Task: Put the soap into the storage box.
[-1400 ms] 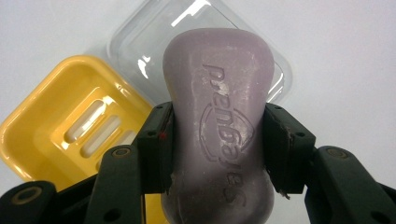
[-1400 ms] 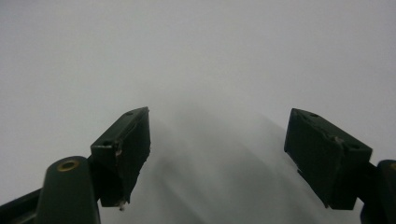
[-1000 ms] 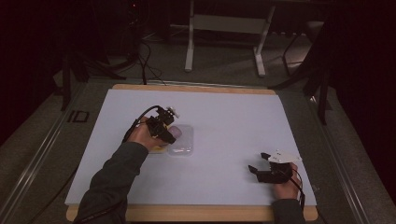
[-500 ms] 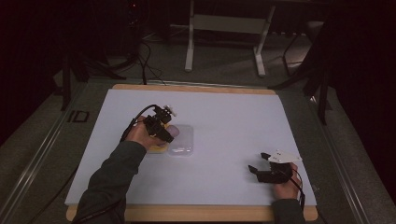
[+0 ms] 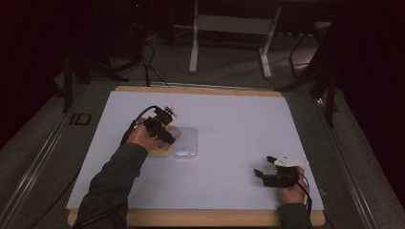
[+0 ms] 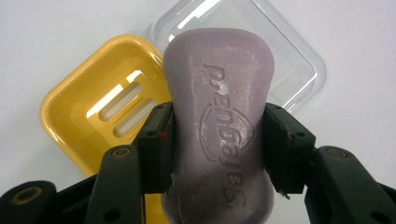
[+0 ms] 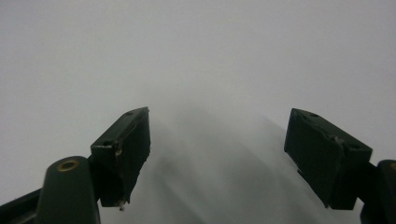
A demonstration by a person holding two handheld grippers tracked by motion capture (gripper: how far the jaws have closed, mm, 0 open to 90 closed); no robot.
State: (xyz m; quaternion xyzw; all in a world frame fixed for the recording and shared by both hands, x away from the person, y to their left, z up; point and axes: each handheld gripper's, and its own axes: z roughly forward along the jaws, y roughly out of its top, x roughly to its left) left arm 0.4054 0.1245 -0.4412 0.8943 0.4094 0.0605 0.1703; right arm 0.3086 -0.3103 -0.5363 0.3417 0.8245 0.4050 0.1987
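My left gripper (image 6: 218, 140) squeezes the purple soap (image 6: 218, 126) above the yellow dish (image 6: 100, 116), not in yet I think, while my right gripper (image 7: 217, 154) waits open.

Lilac soap (image 6: 219, 126) with embossed lettering; yellow slotted soap dish (image 6: 100, 116); clear lid (image 6: 289, 60); white worktop (image 5: 239, 124); black tongs (image 6: 217, 140).

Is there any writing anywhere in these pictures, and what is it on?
"Safeguard": embossed on the purple soap bar held in the left hand-held gripper, read upside down in the left gripper view.
"ID": a dark mark on the grey frame left of the table in the high view; dim, so my reading is uncertain.
Yellow soap dish and clear lid: no text visible.
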